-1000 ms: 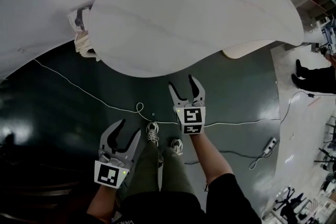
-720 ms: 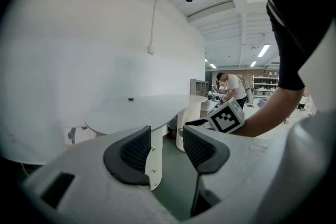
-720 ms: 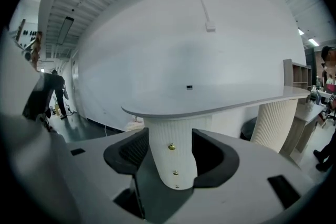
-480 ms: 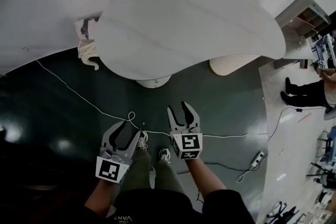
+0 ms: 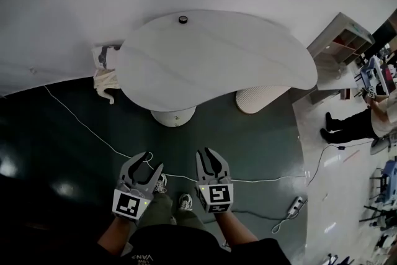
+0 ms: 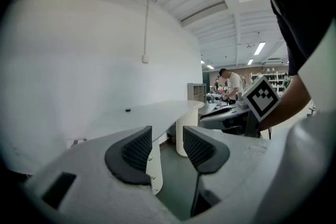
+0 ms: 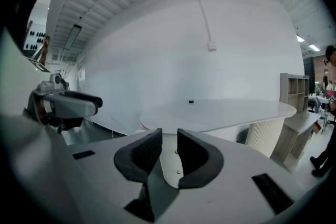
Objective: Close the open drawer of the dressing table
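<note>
R gripper point(image 5: 208, 156): jaws closing, narrow gap left, nothing btwn them. L gripper point(image 5: 151, 162): jaws apart, also empty. Both hang over the dark floor point(image 5: 62, 133), well apart from the dressing table point(image 5: 211, 59), which stands ahead by the white wall point(image 5: 62, 9). No open drawer shows in any view, so closing looks done, though the drawer front is hidden under the top. Table: white, curved top, round pedestal point(image 5: 173, 116), ribbed leg point(image 5: 260, 99), small dark item point(image 5: 182, 19) near the back edge.

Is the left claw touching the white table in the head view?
No, the left claw hovers over the dark floor, clearly apart from the white table.
</note>
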